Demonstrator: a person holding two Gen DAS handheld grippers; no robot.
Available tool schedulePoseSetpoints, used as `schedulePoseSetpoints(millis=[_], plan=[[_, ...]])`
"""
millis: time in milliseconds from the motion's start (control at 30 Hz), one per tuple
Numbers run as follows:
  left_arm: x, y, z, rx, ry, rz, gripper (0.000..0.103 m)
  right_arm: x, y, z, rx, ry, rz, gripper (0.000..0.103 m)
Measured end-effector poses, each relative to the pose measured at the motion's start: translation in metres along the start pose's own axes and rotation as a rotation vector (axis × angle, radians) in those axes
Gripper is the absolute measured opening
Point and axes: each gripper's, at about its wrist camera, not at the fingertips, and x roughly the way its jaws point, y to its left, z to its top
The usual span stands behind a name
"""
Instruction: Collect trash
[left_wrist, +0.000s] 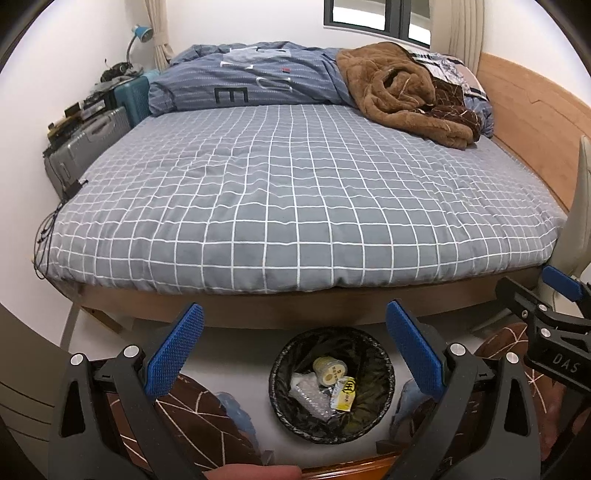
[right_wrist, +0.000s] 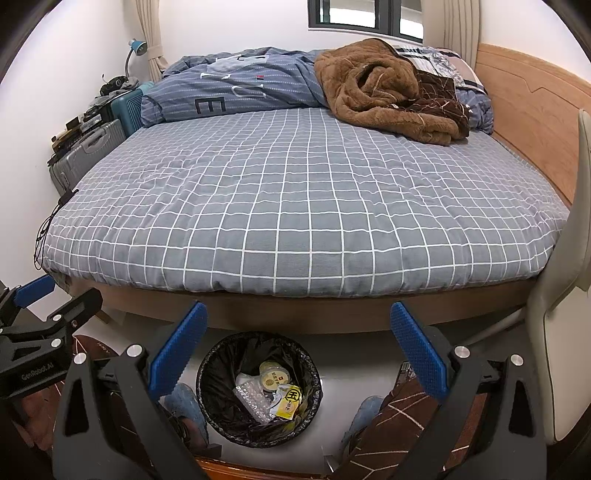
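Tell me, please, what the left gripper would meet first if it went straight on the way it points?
Probably the grey checked bed cover: the open left gripper looks across the bed, over the trash bin below its fingers. Depth is unclear in the fisheye view.

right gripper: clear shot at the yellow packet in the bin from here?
Probably yes. The right gripper is open and empty, above the trash bin, whose mouth is uncovered. The yellow packet lies on top of the other trash, with nothing between it and the jaws.

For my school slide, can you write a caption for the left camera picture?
Two open grippers, left and right, above a trash bin holding wrappers, beside a checked bed.
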Motion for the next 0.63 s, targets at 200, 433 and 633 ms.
schedulePoseSetpoints(millis=[200, 433, 633], plan=[[0.0023, 0.0017, 0.0001, -0.008, 0.006, -0.002, 0.097, 0.0003, 0.0006, -0.0007, -0.005, -0.001, -0.001, 0.095], [0.0031, 0.0028, 0.0000, -0.009, 0.012, -0.005, 0.097, 0.0007, 0.0011, -0.0024, -0.001, 0.001, 0.000, 0.095], [0.0046, 0.0040, -0.0006, -0.011, 0.021, -0.023, 0.097, 0.0009, 0.0006, -0.0017, 0.001, 0.001, -0.001, 0.095]])
